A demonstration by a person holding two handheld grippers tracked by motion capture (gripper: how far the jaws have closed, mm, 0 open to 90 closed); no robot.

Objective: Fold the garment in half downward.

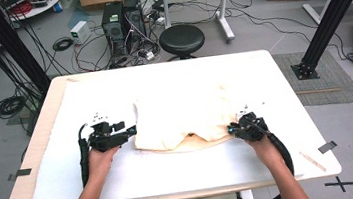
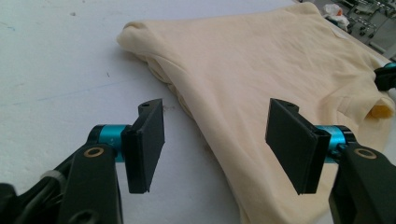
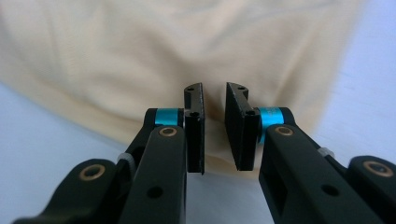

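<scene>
Black jaws of my left gripper (image 2: pixel 215 149) stand wide apart, released, with the near edge of the cream T-shirt (image 2: pixel 261 74) running up between them but not yet pinched. My right gripper (image 3: pixel 215 128) has its jaws drawn close, a narrow slit left between the pads; folds of the shirt's hem sit right behind that slit, but I cannot tell whether any cloth is caught in it. From the high view, the T-shirt (image 1: pixel 181 114) lies folded in the middle of the white mat (image 1: pixel 274 93) on the table (image 1: pixel 43 140), with my left gripper (image 1: pixel 129 131) just beside its left edge and my right gripper (image 1: pixel 232 130) at its near right corner. I judge the step in hand to be taking hold of both near corners for another fold or a straightening pull. To do it well, I would slide the left lower jaw under all the stacked layers before clamping, so none slips out, and keep both grips level so the cloth lifts evenly. The shirt's long axis runs left to right across the table, roughly parallel to its near edge; a curved opening, likely the neckline, faces me along that near edge, with a darker inner layer peeking out below it.
</scene>
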